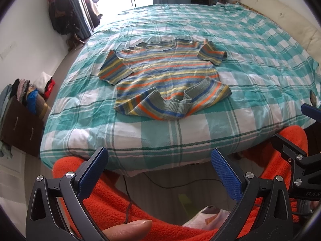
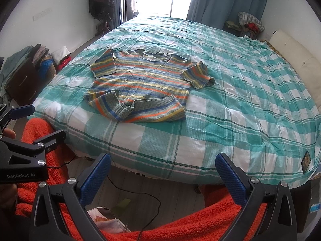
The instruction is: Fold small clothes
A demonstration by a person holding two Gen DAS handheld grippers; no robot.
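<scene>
A small striped knit sweater (image 1: 164, 76) in orange, blue, yellow and grey lies spread on a bed with a teal-and-white checked cover (image 1: 250, 46). Its near hem is folded up in two flaps. It also shows in the right wrist view (image 2: 144, 84). My left gripper (image 1: 160, 156) is open and empty, held off the bed's near edge, well short of the sweater. My right gripper (image 2: 163, 161) is open and empty too, also off the near edge. The right gripper shows at the right of the left wrist view (image 1: 305, 132).
The bed cover (image 2: 250, 84) fills most of both views. An orange fleece garment (image 1: 112, 202) covers the person's legs below the grippers. A cable (image 2: 140, 196) lies on the floor. A dark drawer unit with piled clothes (image 1: 22, 110) stands at the left wall. Cushions (image 1: 280, 14) are at the far right.
</scene>
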